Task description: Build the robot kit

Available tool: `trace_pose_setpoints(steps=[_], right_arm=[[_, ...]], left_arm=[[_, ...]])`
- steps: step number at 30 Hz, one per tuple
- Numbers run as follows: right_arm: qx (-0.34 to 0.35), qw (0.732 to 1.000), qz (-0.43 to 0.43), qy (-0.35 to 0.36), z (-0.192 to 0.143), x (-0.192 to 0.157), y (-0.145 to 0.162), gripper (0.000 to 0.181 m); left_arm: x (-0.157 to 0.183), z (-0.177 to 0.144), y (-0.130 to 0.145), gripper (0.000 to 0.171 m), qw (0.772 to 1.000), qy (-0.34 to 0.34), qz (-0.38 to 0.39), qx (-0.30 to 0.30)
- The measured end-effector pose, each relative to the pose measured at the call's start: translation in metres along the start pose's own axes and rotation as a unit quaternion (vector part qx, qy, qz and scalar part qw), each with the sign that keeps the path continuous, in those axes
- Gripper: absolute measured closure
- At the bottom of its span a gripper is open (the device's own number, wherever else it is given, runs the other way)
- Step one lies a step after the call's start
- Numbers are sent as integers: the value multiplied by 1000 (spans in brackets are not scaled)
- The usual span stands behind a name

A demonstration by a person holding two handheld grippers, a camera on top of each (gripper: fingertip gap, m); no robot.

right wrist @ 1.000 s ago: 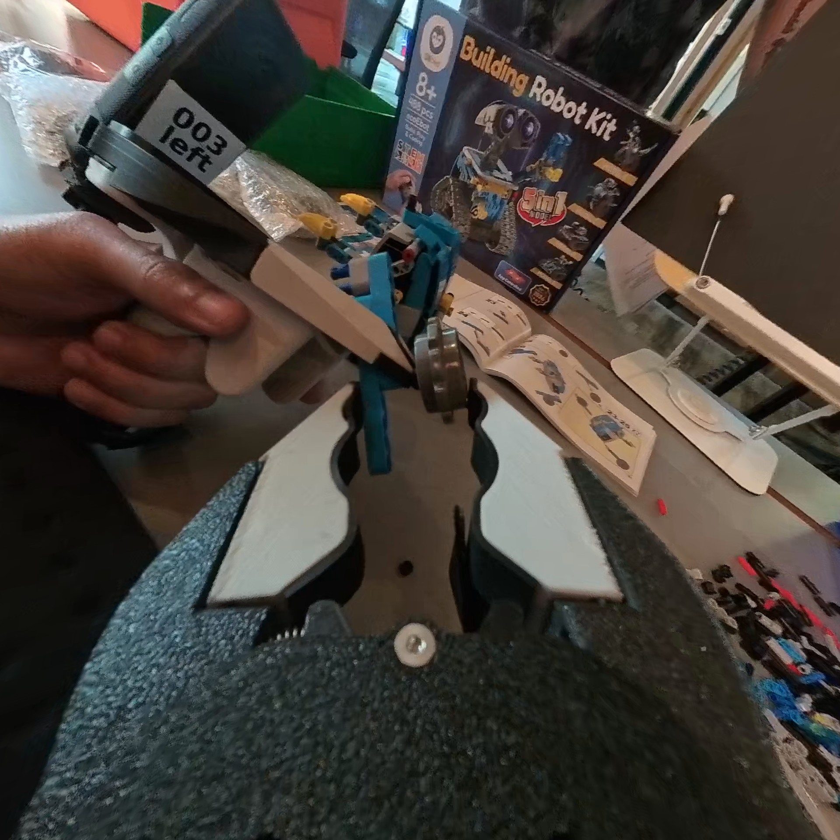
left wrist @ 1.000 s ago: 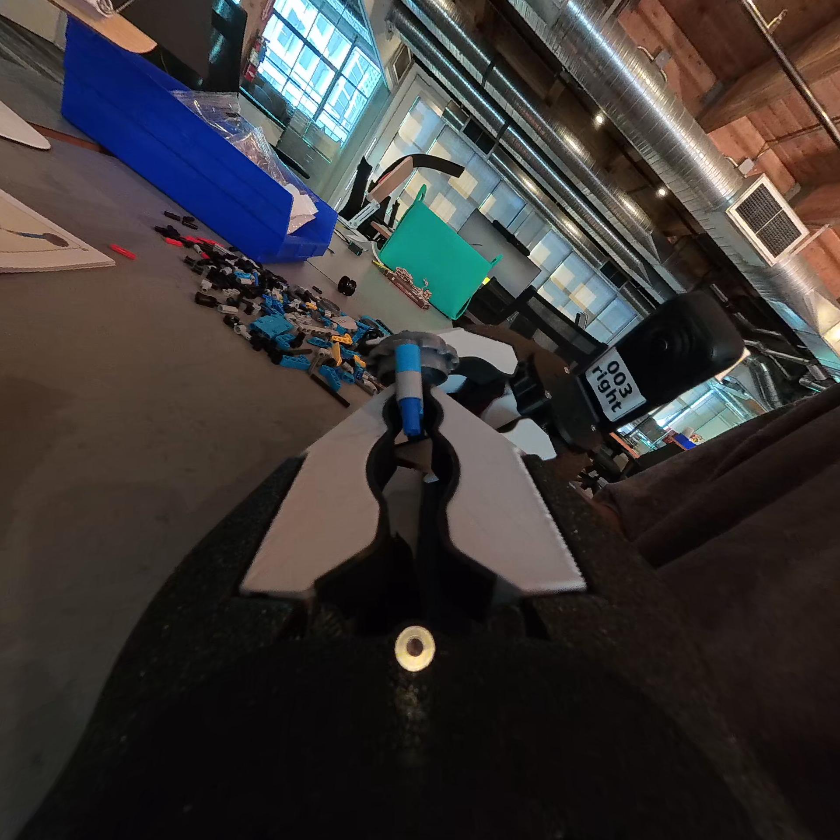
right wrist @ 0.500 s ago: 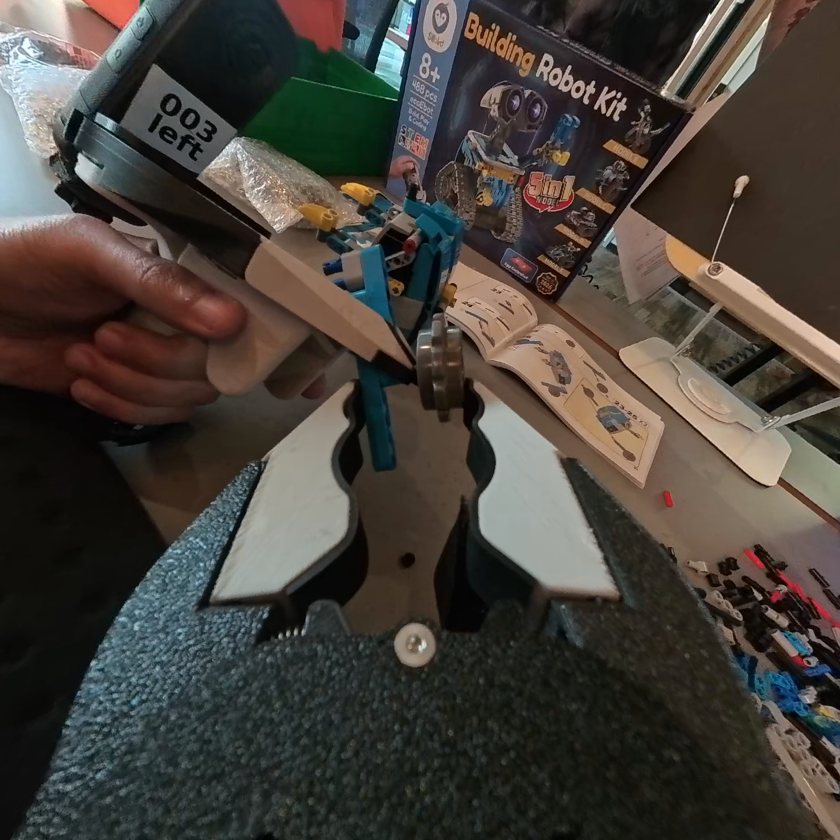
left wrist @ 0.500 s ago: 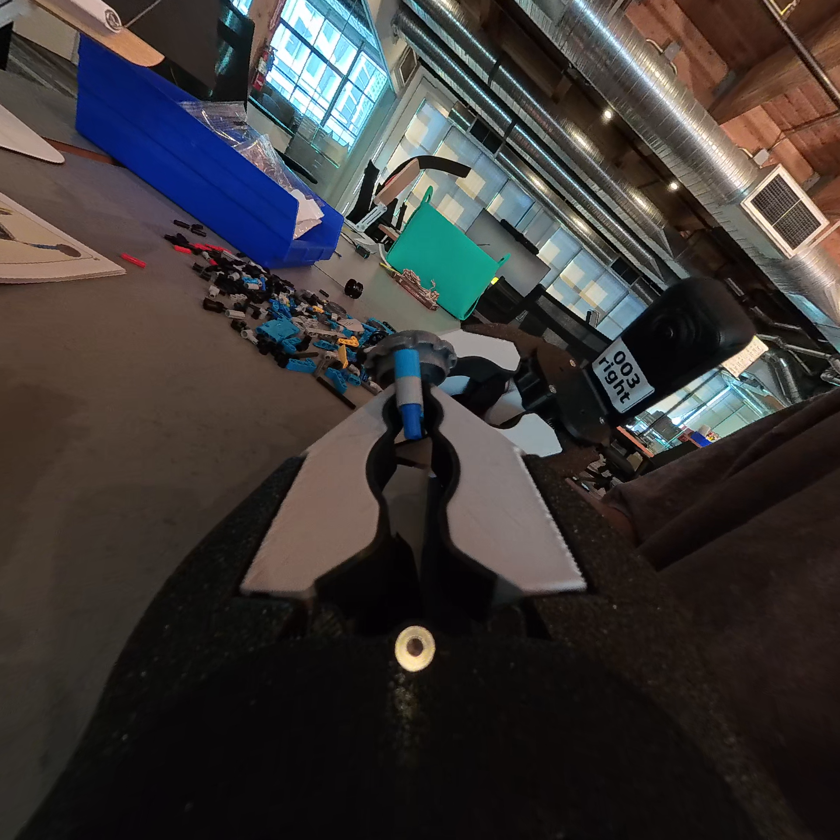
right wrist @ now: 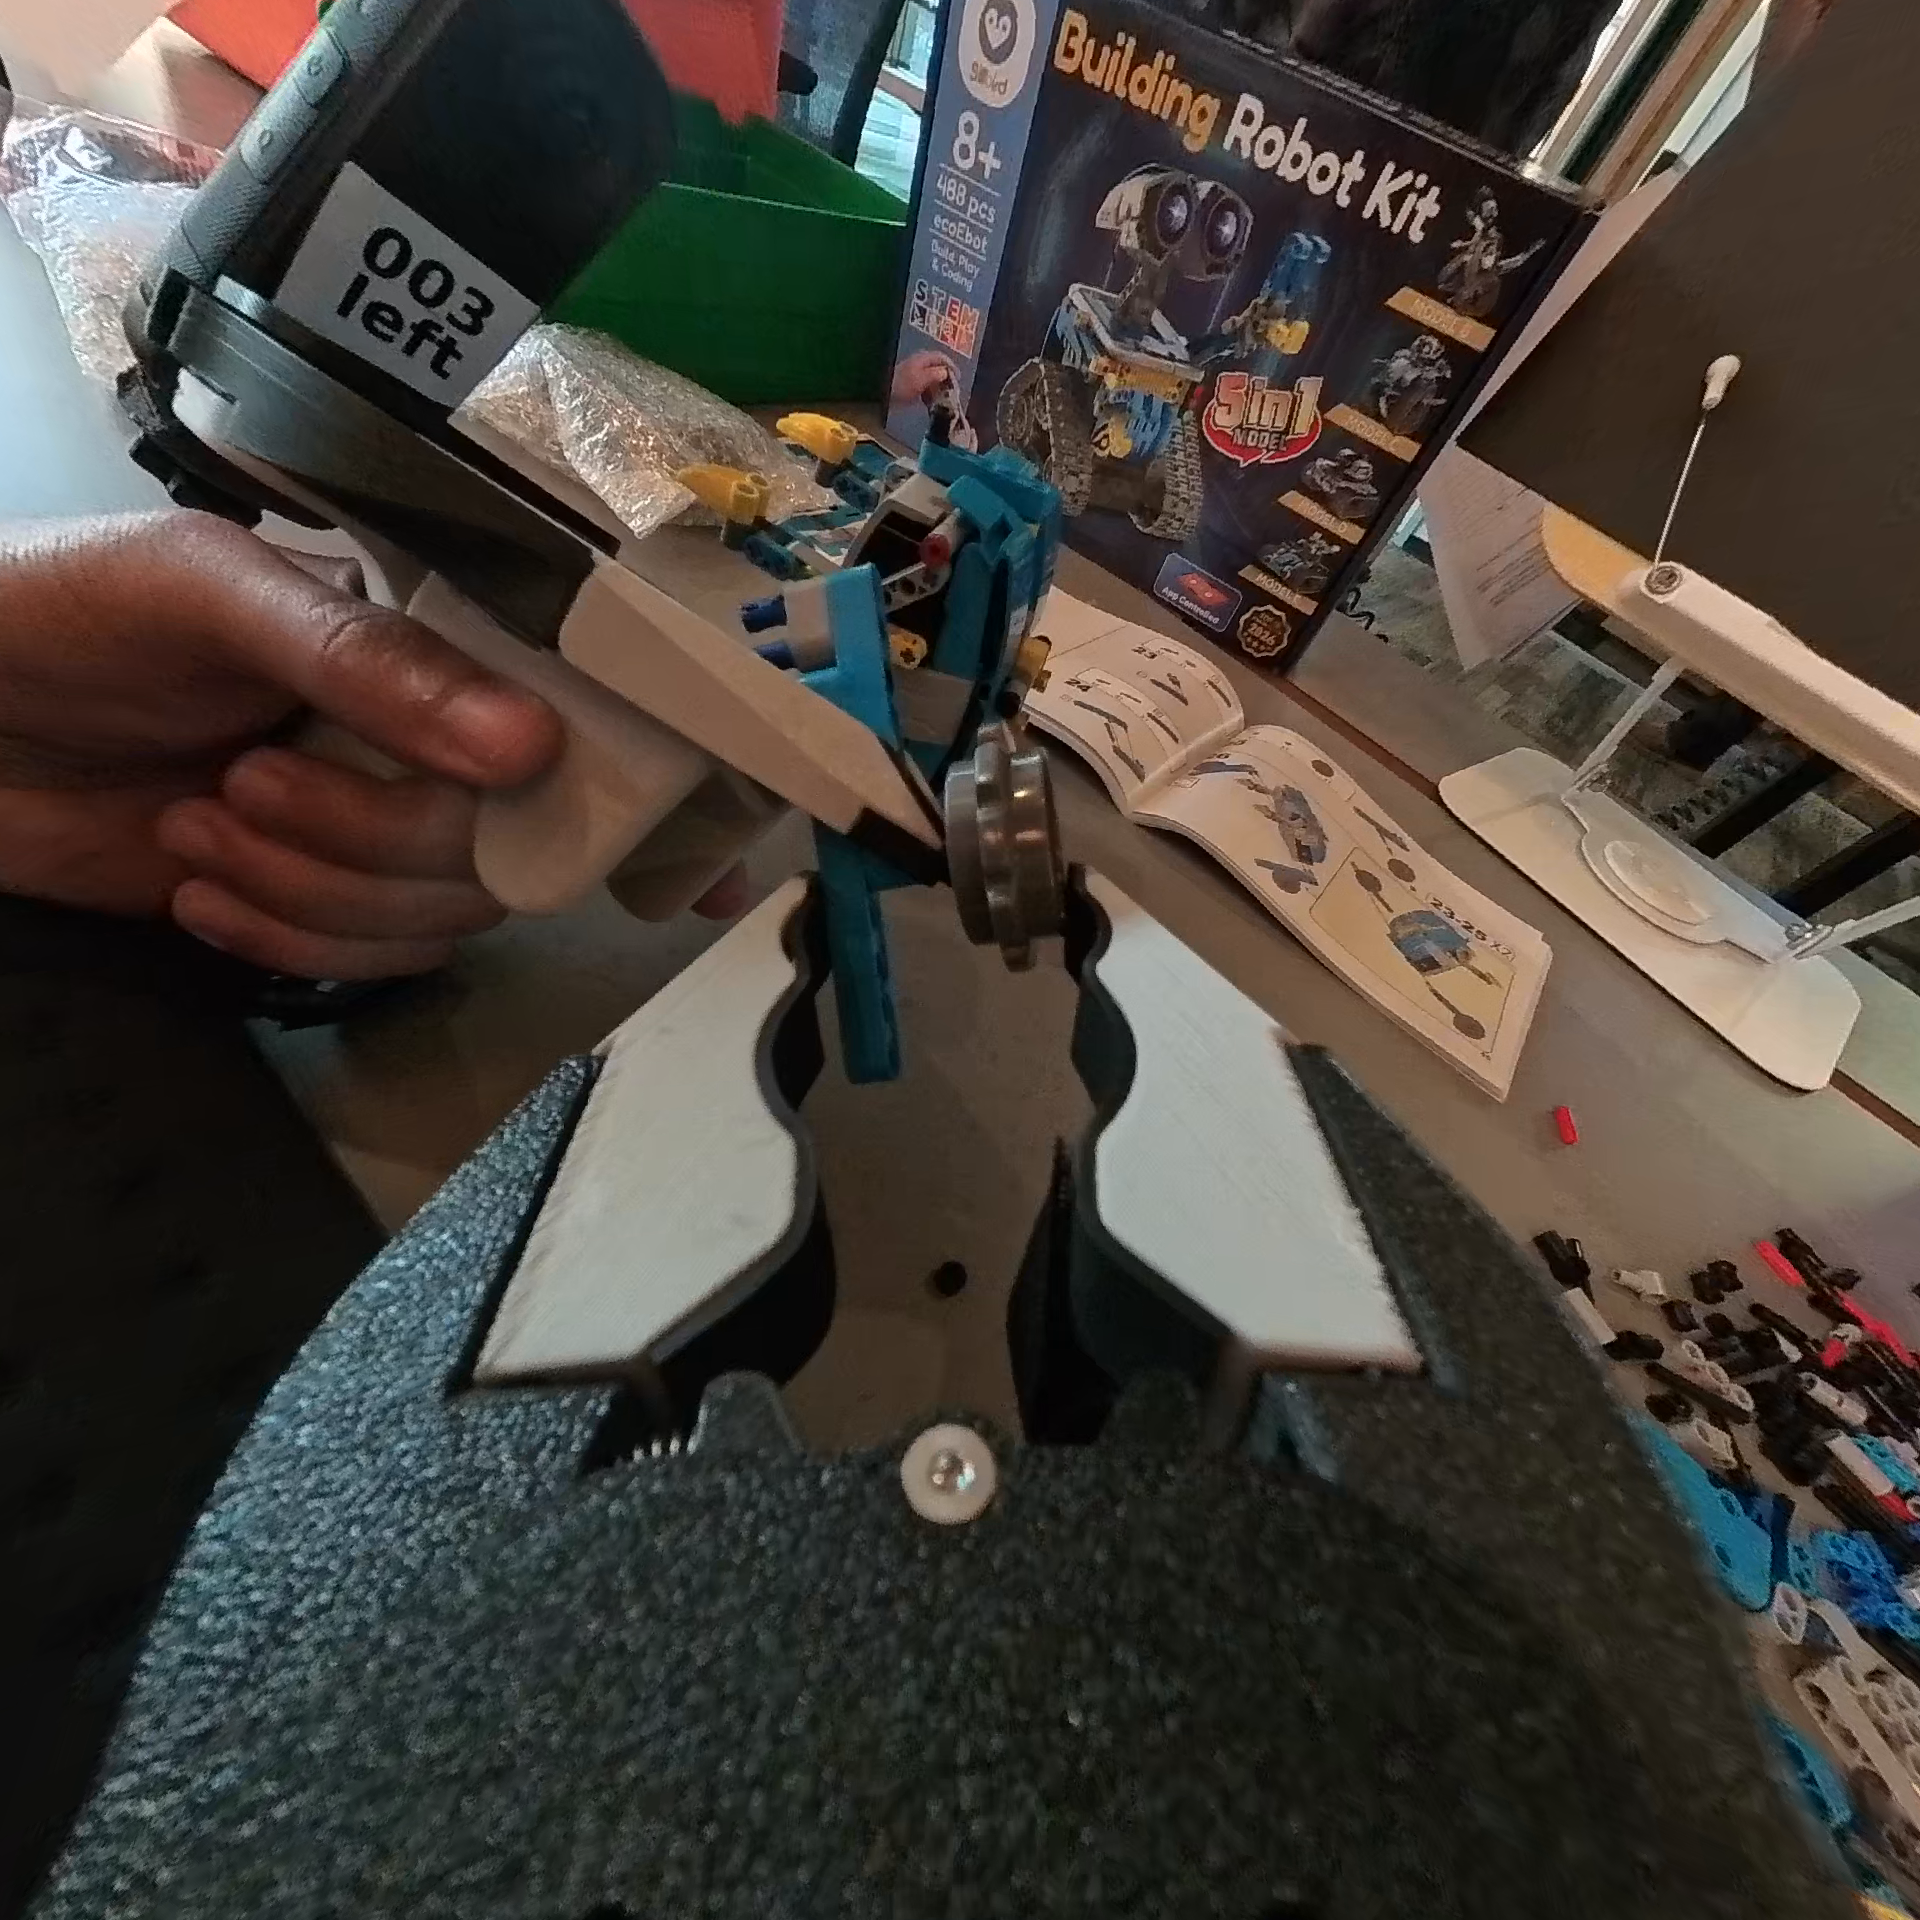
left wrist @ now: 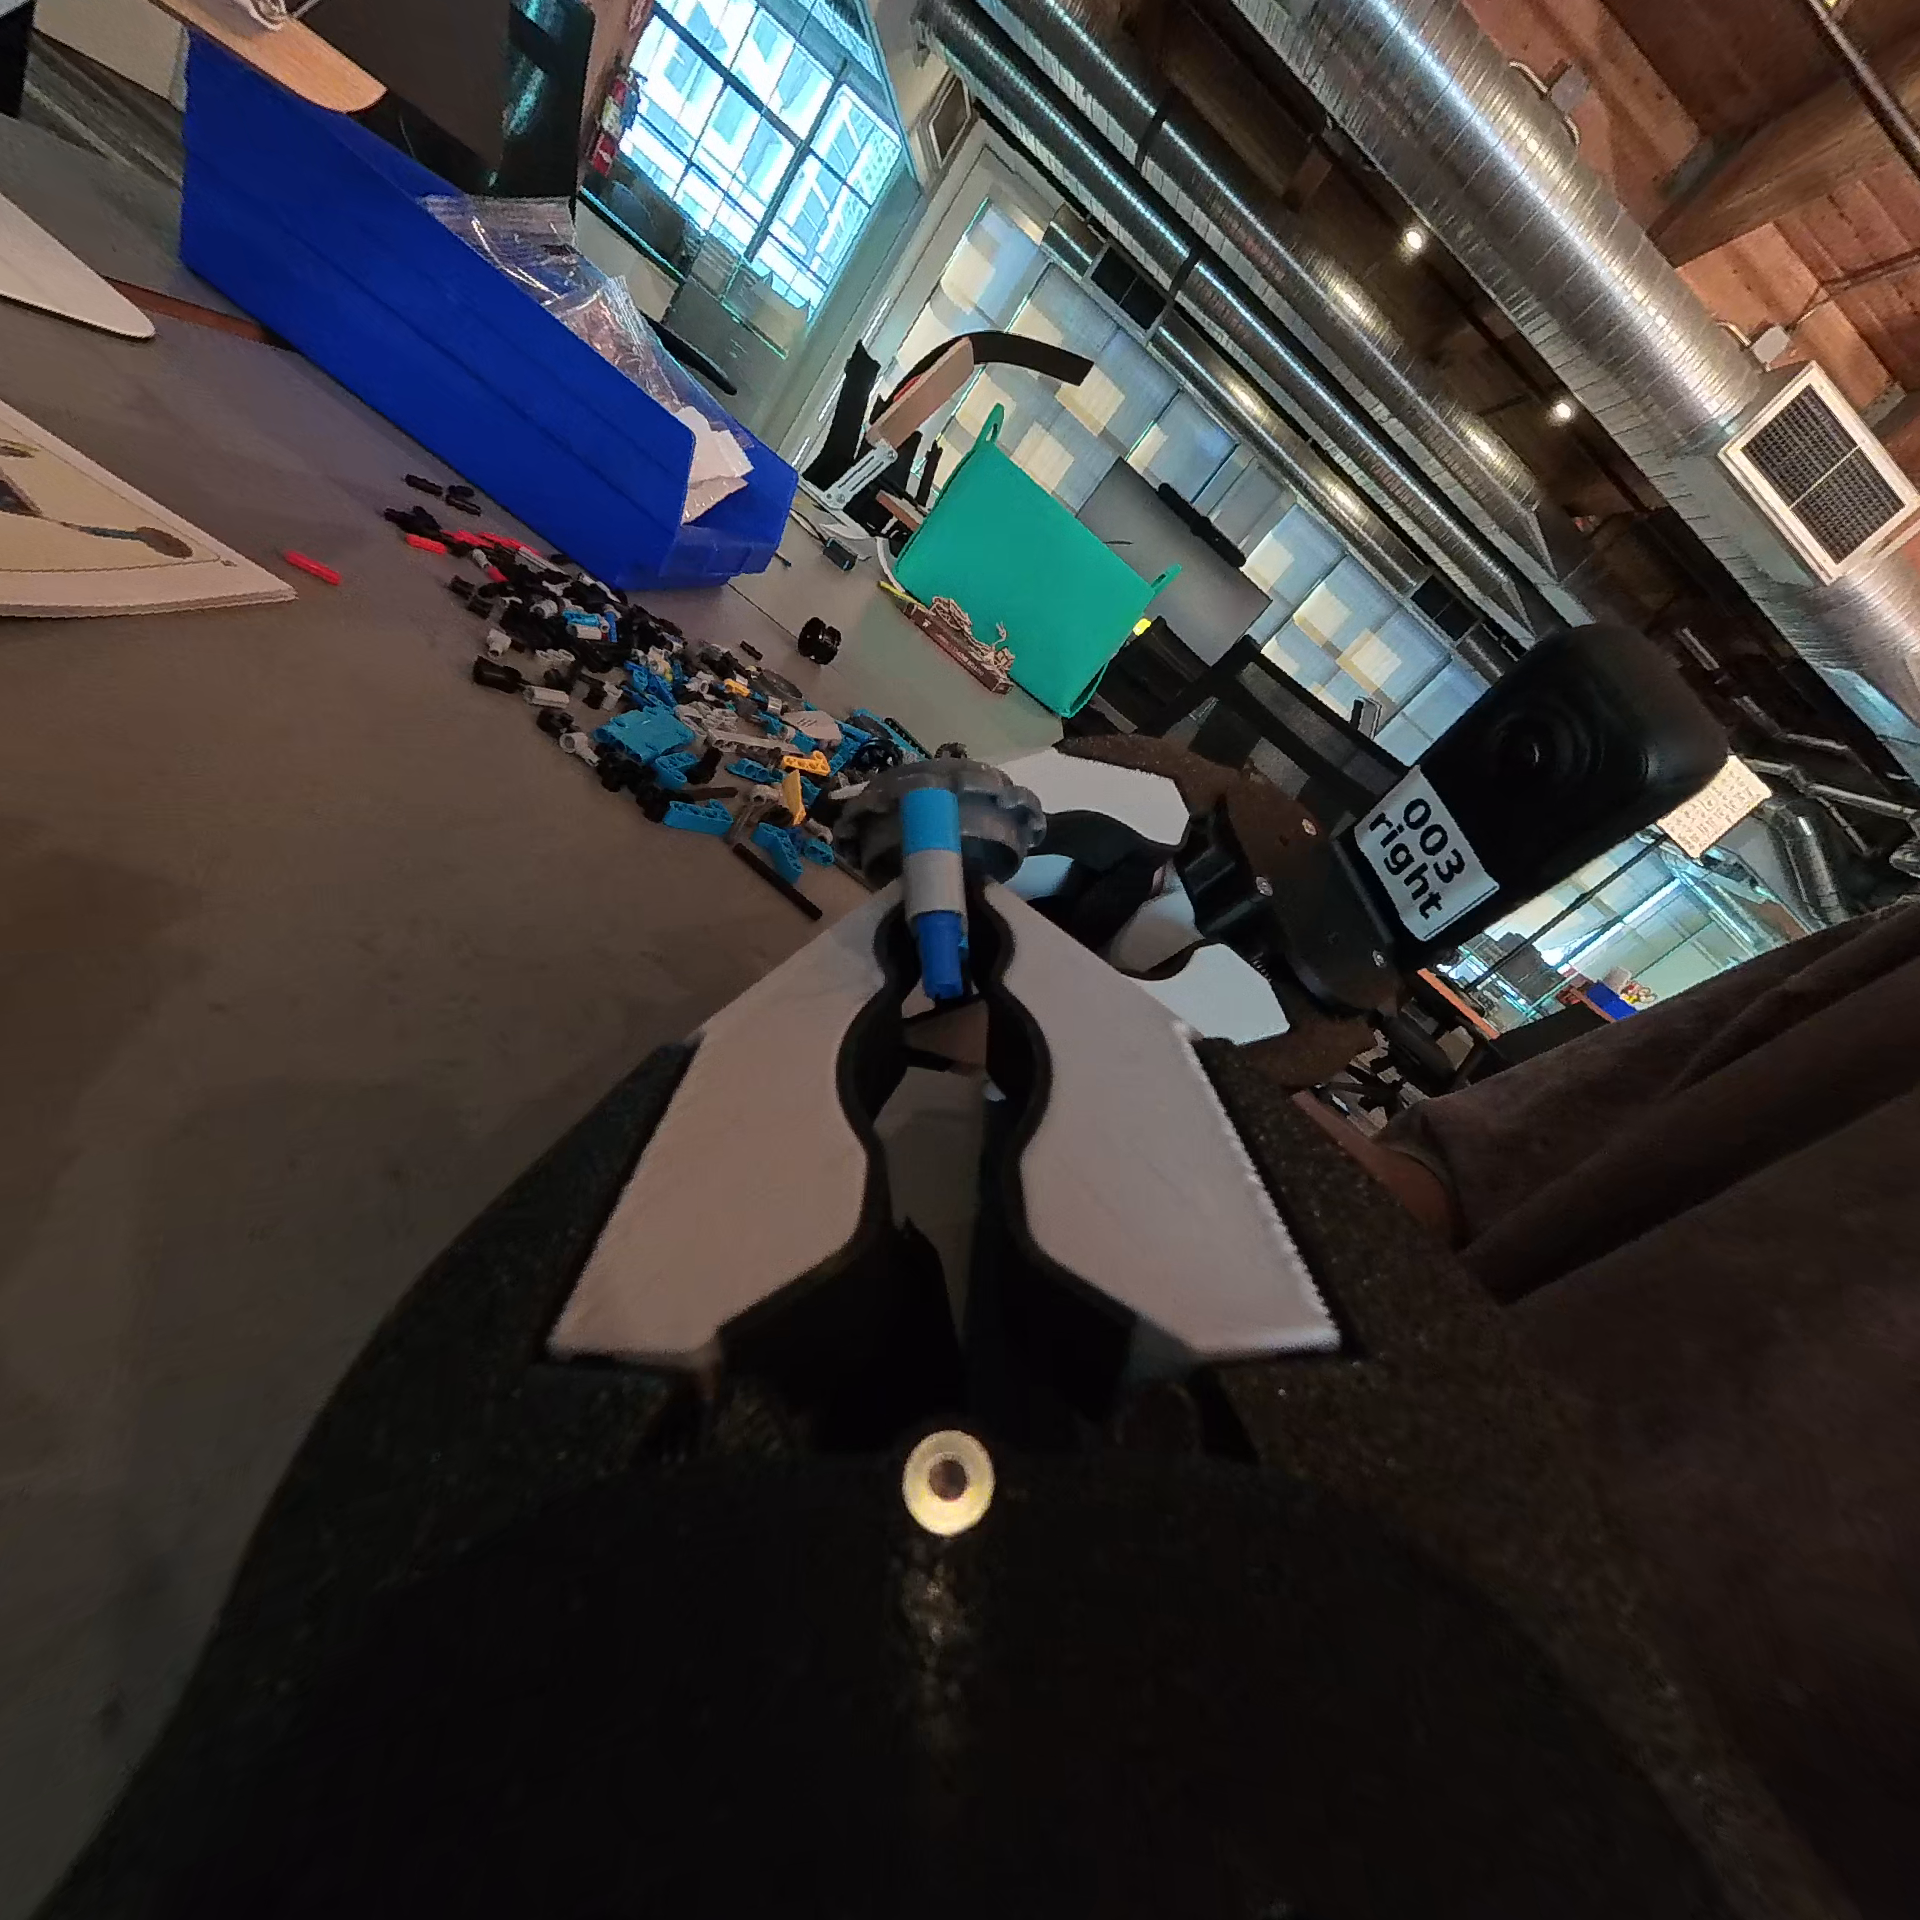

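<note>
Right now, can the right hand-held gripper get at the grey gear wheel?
Probably yes. The right hand-held gripper is open, and the grey gear wheel sits at its fingertips, near the right finger. Only the blue beam, clamped by the left hand-held gripper, crowds the gap.

the loose pile of small parts [right wrist: 1766, 1382] runs off the right wrist view's edge, its near pieces blurred. the instruction booklet [left wrist: 94, 540] is cropped at the left wrist view's edge.

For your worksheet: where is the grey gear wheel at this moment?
In the right wrist view the grey gear wheel sits centre frame above the table, at the tip of the left tool, just ahead of the open right tool.
</note>
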State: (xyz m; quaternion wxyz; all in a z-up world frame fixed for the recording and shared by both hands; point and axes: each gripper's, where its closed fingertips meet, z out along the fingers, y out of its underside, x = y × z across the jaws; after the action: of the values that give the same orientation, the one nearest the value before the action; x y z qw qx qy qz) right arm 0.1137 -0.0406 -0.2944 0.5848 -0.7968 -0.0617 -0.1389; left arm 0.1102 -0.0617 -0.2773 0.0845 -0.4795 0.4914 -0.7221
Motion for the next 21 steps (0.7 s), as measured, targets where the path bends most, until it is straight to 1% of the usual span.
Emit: trace_pose_setpoints(steps=[21], right_arm=[[-2,1000,10,-7,1,0,2,136]], left_arm=[[-2,0,1,164,1000,-2,-9,-2]])
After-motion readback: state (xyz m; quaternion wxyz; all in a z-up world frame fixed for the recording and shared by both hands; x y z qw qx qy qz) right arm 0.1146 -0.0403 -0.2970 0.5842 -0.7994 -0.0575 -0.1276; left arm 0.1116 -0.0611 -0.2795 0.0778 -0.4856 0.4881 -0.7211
